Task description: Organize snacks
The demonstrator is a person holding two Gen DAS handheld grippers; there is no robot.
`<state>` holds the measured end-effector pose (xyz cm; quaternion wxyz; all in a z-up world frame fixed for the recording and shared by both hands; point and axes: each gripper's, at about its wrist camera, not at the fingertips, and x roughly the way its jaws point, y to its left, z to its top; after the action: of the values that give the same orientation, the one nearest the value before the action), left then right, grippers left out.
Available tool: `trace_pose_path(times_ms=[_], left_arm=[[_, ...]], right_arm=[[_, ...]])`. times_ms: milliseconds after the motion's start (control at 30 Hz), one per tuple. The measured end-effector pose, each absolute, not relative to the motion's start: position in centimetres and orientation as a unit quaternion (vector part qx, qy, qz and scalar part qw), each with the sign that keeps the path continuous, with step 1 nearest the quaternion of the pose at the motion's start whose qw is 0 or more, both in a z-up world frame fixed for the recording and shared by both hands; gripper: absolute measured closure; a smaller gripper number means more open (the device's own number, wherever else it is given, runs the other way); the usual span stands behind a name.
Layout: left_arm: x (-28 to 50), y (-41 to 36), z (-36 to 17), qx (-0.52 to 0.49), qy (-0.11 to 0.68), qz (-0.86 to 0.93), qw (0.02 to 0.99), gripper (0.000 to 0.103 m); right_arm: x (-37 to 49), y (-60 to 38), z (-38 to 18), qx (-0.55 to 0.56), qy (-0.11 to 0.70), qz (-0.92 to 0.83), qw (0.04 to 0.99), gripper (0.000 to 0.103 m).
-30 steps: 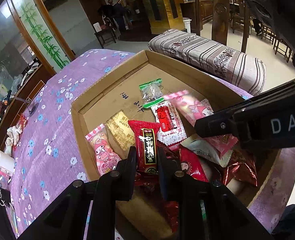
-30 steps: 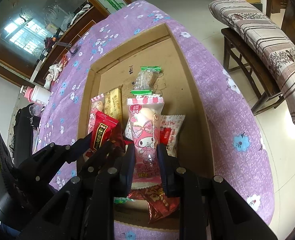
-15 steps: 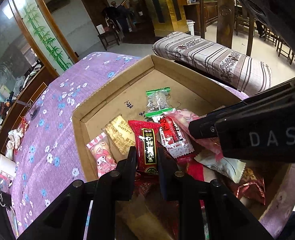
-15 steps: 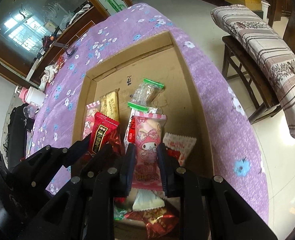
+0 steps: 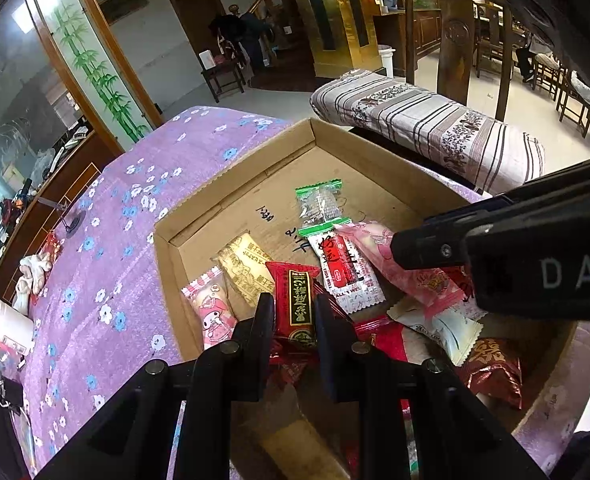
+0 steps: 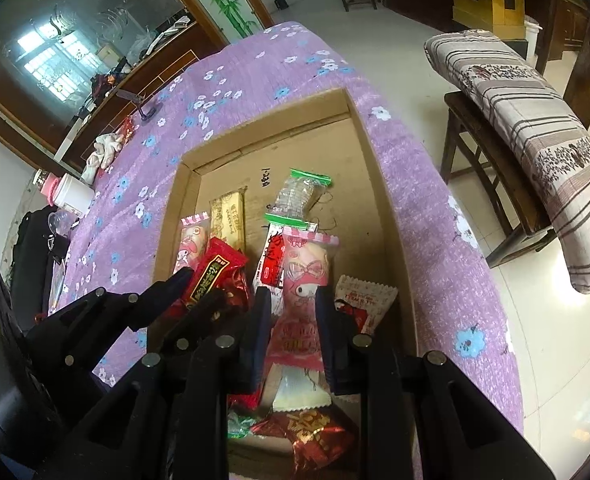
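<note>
A shallow cardboard box [image 5: 163, 252] [image 6: 391, 240] on the purple flowered cloth holds several snack packets. My left gripper [image 5: 294, 307] is shut on a red packet with a black label [image 5: 297, 304], held above the box; it also shows in the right wrist view [image 6: 215, 272]. My right gripper [image 6: 294, 307] is shut on a pink cartoon packet [image 6: 305, 276], also above the box; it shows at the right of the left wrist view [image 5: 399, 264]. A green-edged clear packet [image 5: 321, 206], a tan packet [image 5: 247, 266] and a second pink packet [image 5: 213, 312] lie in the box.
A striped cushion [image 5: 427, 128] lies on a wooden bench beyond the table's far edge. A pink-and-white bottle [image 6: 67, 196] and a white cloth [image 6: 103, 152] sit on the tablecloth [image 5: 107, 240] left of the box. Dark red packets [image 6: 307, 432] lie in the box's near end.
Both grippers have risen and drawn back with their packets still held; the box looks smaller and farther. The pink packet now hangs over the red-and-white packet.
</note>
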<state>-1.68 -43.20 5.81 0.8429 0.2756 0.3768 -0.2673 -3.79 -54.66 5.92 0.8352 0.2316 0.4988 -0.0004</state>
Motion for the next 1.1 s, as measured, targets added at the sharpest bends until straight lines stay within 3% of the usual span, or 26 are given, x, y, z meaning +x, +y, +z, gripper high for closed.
trace_pose_path(times_ms=[233, 467, 600, 700, 767, 1100], left_arm=[[-2.7, -42.7, 6.9, 0.277, 0.364, -0.272, 0.847, 0.080], [-3.8, -41.3, 8.9, 0.267, 0.340, -0.270, 0.860, 0.038], [-4.5, -40.3, 9.9, 0.263, 0.330, -0.273, 0.865, 0.030], [-5.2, -39.6, 10.5, 0.264, 0.326, -0.280, 0.863, 0.013], [-5.8, -38.8, 11.1, 0.262, 0.316, -0.280, 0.868, 0.004], [-6.8, -33.3, 14.3, 0.243, 0.311, -0.259, 0.881, 0.001]], right_arm=[[-5.5, -54.7, 7.3, 0.239, 0.486, -0.009, 0.841, 0.075], [-7.8, -54.5, 9.0, 0.251, 0.469, -0.028, 0.846, 0.064], [-9.4, -54.4, 9.9, 0.256, 0.459, -0.044, 0.850, 0.058], [-10.6, -54.2, 10.6, 0.260, 0.451, -0.061, 0.852, 0.047], [-11.7, -53.8, 11.2, 0.253, 0.443, -0.077, 0.857, 0.046], [-16.5, -51.0, 12.8, 0.235, 0.419, -0.147, 0.865, 0.019]])
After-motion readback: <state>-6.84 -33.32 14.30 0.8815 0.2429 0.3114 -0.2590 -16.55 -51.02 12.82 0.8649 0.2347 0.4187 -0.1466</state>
